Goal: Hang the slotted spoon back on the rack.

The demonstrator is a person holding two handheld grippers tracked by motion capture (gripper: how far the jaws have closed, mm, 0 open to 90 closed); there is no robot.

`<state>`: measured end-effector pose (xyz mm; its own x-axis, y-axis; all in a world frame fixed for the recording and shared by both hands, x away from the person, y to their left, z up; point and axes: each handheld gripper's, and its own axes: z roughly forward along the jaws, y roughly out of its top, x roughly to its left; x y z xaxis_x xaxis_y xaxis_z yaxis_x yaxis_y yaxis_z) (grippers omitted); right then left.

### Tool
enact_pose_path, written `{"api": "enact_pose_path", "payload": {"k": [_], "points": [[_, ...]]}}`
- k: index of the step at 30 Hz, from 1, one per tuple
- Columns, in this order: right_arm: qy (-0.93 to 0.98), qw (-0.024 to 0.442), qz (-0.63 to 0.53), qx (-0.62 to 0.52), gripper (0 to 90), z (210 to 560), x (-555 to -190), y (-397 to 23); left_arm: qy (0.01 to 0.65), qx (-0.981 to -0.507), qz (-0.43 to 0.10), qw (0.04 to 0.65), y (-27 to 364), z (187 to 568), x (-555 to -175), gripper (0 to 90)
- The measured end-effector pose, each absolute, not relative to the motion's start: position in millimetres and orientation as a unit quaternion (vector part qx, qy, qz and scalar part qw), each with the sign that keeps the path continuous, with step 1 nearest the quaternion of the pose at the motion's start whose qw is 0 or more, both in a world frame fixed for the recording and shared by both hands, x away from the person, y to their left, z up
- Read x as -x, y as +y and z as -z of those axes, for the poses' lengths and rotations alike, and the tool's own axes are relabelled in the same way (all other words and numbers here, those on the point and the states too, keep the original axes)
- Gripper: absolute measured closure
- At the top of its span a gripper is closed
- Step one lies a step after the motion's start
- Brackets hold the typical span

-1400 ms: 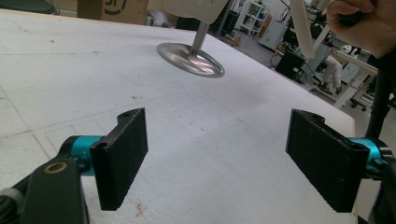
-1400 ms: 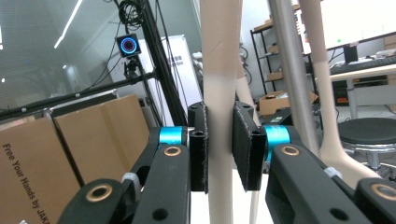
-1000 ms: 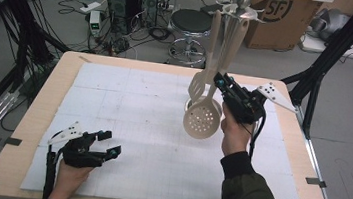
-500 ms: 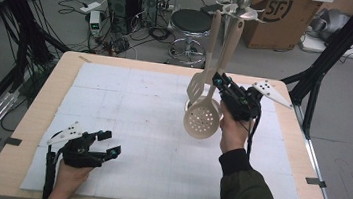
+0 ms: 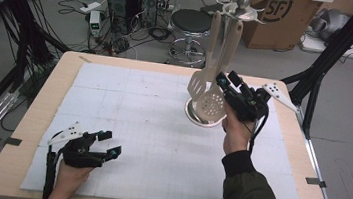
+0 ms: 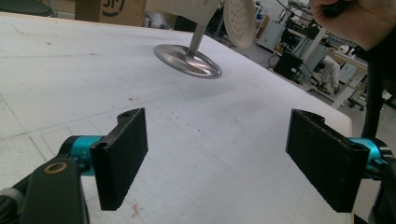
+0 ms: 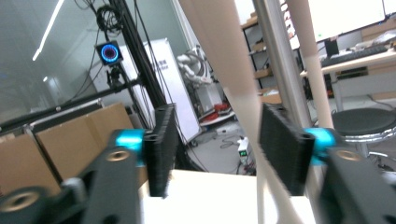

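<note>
My right claw [image 5: 223, 79] has just been opening, and its two black jaws now stand apart with a gap between them. It has let go. The beige handle of the skimmer spoon [image 5: 211, 106] still runs up through that gap, close to one jaw (I cannot tell if it brushes the pad). The round, holey head of the spoon hangs just below my claw and a little toward the stand. Right next to it hangs a slotted spatula [image 5: 198, 84], and both dangle from the top of the metal utensil stand [image 5: 242, 0], which rises behind my claw. Its shiny round base [image 6: 187, 59] sits on the white mat [image 5: 131, 124] under the spoon.

To do this bit well, I think I should pull my claw straight back, slow and level, so the jaws do not bump the handle and set the spoon swinging or knock it off.

My left claw [image 6: 224, 149] rests far off, near me on the mat, wide open and holding nothing.
</note>
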<state>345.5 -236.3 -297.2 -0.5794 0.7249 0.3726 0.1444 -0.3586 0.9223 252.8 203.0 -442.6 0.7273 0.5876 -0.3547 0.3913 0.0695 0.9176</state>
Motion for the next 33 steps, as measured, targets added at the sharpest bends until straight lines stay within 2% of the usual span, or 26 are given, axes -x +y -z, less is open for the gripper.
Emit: {"api": "enact_pose_path", "payload": {"k": [3,13,23,33], "points": [[0.525,0.212,-0.722,-0.398,36.4,298,-338,-240,0.358,-0.678,-0.078,0.637,201,442,-253,21.4],[0.517,0.198,-0.733,-0.396,20.8,303,-332,-252,0.365,-0.669,-0.086,0.642,204,442,-255,21.4],[0.511,0.185,-0.735,-0.406,20.3,322,-323,-274,0.368,-0.671,-0.079,0.639,196,443,-262,21.4],[0.509,0.197,-0.733,-0.406,20.3,325,-315,-281,0.358,-0.675,-0.077,0.641,193,442,-261,21.4]]}}
